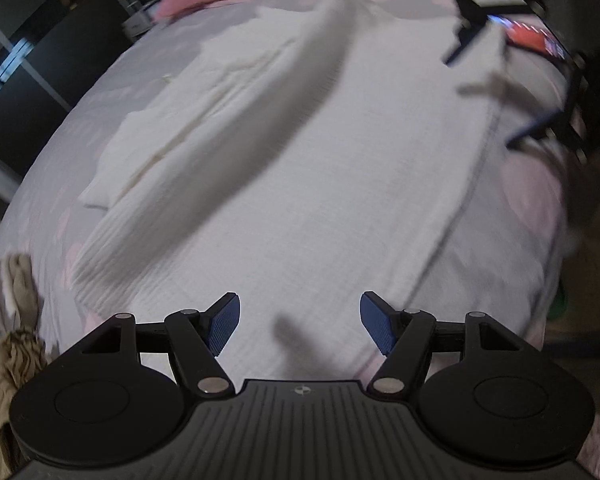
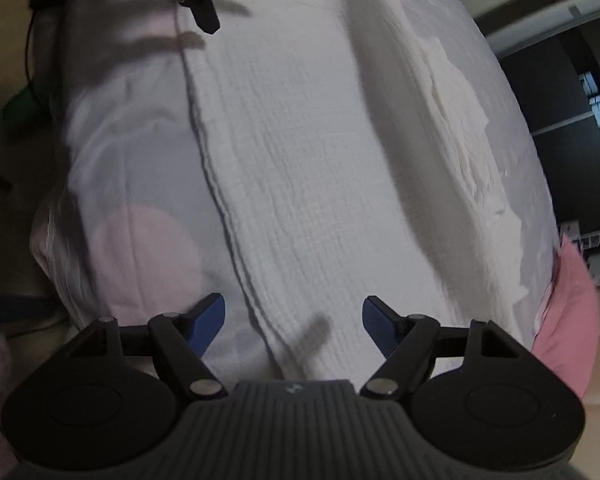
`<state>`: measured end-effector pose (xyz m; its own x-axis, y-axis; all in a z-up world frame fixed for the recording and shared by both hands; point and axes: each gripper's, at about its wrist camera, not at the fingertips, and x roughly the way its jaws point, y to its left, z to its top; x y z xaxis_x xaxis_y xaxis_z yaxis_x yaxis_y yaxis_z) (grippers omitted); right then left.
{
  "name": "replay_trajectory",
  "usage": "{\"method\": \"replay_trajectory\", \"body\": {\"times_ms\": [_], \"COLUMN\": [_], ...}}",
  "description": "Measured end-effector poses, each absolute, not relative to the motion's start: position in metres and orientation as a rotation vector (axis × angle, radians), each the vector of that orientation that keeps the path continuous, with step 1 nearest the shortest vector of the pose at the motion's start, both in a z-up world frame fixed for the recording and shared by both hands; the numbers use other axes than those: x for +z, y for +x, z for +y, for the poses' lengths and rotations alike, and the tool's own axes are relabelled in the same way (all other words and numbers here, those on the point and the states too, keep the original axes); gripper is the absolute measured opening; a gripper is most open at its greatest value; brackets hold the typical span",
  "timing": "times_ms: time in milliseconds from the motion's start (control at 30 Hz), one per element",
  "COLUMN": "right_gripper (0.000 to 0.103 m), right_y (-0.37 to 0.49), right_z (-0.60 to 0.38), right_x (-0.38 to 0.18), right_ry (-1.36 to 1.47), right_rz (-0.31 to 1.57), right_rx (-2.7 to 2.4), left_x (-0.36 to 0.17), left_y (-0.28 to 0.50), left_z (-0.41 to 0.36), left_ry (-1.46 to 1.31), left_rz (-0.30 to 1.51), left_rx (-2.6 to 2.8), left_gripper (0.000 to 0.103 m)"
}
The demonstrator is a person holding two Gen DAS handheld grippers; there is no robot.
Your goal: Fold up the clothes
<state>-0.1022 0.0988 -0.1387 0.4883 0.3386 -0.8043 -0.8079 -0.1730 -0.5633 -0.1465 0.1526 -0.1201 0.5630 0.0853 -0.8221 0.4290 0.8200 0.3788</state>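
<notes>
To fold cleanly, each claw should likely pinch a matching edge of the white garment (image 1: pixel 300 184) and lift evenly, since it lies flat on the bed (image 1: pixel 52 184) just ahead of and below the left claw (image 1: pixel 300 326) and right claw (image 2: pixel 294 326), both spread apart and empty.

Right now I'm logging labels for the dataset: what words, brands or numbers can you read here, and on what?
None readable.
Small round emblem on the left gripper body: no legible letters.
Red object past the white garment: markings too blurred to read.
</notes>
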Motion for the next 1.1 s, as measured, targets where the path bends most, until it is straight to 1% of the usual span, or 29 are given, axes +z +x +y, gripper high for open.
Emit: {"method": "replay_trajectory", "body": {"times_ms": [133,233,300,400,533,733,900,933,1033,1100], "right_gripper": [0.071,0.07,0.07,0.07,0.07,0.07,0.07,0.068,0.052,0.052], "right_y": [-0.104,-0.106,-0.108,-0.113,-0.114,-0.102,-0.097,-0.096,-0.087,-0.083], "right_z": [0.091,0.081,0.075,0.069,0.058,0.055,0.053,0.053,0.053,0.053], "right_x": [-0.136,-0.138,-0.14,-0.145,-0.153,-0.155,-0.161,-0.162,-0.166,-0.17], "right_ry": [-1.429,-1.514,-1.554,-1.616,-1.751,-1.774,-1.822,-1.833,-1.879,-1.891], "right_rz": [0.373,0.265,0.225,0.218,0.17,0.207,0.178,0.179,0.2,0.226], "right_rx": [1.077,1.091,1.104,1.148,1.154,1.09,1.009,0.991,0.914,0.876], "left_x": [-0.126,-0.131,-0.134,-0.136,-0.145,-0.152,-0.154,-0.155,-0.156,-0.158], "left_y": [-0.157,-0.163,-0.164,-0.165,-0.169,-0.17,-0.168,-0.168,-0.169,-0.168], "left_z": [0.146,0.147,0.15,0.155,0.159,0.168,0.173,0.174,0.176,0.177], "left_ry": [0.661,0.738,0.76,0.757,0.83,0.891,0.942,0.948,0.956,0.972], "left_rz": [0.971,0.969,0.973,1.005,1.036,1.079,1.08,1.081,1.085,1.088], "left_rx": [-0.257,-0.263,-0.253,-0.263,-0.244,-0.168,-0.085,-0.073,-0.055,-0.034], "left_gripper": [0.065,0.065,0.065,0.065,0.065,0.066,0.066,0.066,0.066,0.066]}}
